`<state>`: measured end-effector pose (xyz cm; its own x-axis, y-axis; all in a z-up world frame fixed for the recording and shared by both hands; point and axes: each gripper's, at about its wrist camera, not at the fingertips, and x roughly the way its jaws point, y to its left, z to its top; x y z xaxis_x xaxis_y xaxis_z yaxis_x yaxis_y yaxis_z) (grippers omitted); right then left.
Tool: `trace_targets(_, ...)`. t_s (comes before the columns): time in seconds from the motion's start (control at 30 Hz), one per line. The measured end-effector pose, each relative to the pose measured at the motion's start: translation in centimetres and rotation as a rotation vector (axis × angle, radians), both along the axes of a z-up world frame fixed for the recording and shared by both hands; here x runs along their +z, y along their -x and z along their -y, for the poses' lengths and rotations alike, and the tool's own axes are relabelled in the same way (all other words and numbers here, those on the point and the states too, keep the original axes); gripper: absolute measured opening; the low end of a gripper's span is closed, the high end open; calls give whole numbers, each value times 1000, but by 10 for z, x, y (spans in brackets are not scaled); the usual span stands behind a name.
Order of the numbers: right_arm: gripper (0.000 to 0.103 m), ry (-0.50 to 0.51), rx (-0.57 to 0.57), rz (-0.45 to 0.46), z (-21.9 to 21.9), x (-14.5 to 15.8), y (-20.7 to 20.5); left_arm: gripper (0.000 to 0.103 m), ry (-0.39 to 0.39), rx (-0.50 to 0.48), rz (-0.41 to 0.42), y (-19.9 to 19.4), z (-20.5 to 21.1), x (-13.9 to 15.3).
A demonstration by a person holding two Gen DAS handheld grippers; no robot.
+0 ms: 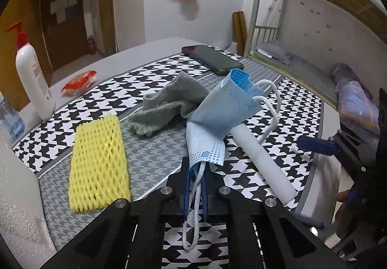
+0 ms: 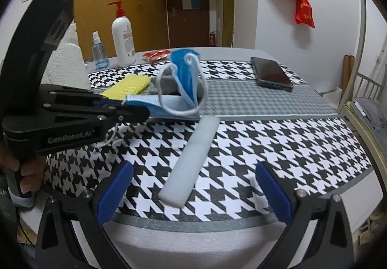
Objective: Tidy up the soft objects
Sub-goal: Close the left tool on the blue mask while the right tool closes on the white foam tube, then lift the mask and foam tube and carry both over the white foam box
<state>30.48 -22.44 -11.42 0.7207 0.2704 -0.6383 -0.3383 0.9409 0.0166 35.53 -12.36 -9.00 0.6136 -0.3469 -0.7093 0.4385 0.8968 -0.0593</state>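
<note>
A houndstooth tablecloth (image 2: 278, 148) covers the table, its near hem running just ahead of the right gripper, with bare grey table edge below it. The patterned stretch to the right of the white foam strip lies free as far as the cloth's right edge, beyond which a metal bunk-bed frame (image 1: 261, 2) stands close.

The left gripper (image 1: 197, 186) is clamped on one end of a blue surgical mask (image 1: 215, 121), an ear loop hanging down between its blue pads; the mask's far end stands lifted off the cloth. The right gripper (image 2: 193, 186) is spread wide, nothing between its pads, the near end of the white foam strip (image 2: 191, 160) lying just ahead of its gap. The strip lies diagonally, and the mask's edge overlaps its far end.

Behind the mask sits a crumpled grey cloth (image 1: 167, 104), beside it a yellow foam net sleeve (image 1: 99, 165) flat on the cloth. A smartphone (image 2: 271, 73) lies near the far edge, a pump bottle (image 2: 123, 36) at the far left corner.
</note>
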Motion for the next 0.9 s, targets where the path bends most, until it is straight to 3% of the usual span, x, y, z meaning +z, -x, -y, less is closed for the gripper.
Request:
trace_targets(0.1, 78, 14, -12, -13, -1, -2, -3, 9, -1, 0, 3, 1, 0, 0)
trace_targets(0.33, 49, 71, -5, -6, -10, -3, 0, 9, 2, 0, 4, 0, -1, 0)
trace_targets(0.4, 35, 98, 10, 6, -17, -2, 4, 9, 6, -6, 11, 2, 0, 1)
trace_targets(0.47, 32, 109, 18, 8, -20, -2, 5, 9, 8, -12, 19, 4, 1, 2)
trace_targets(0.57, 28, 32, 12, -39, -8, -1, -3, 9, 17, -16, 25, 7, 1, 5)
trace_targets(0.7, 25, 10, 6, -60, -5, 0, -5, 9, 38, -31, 42, 11, 1, 11)
trace_targets(0.9, 23, -52, -7, -76, 4, 2, -4, 8, 80, -38, 77, 18, -4, 23)
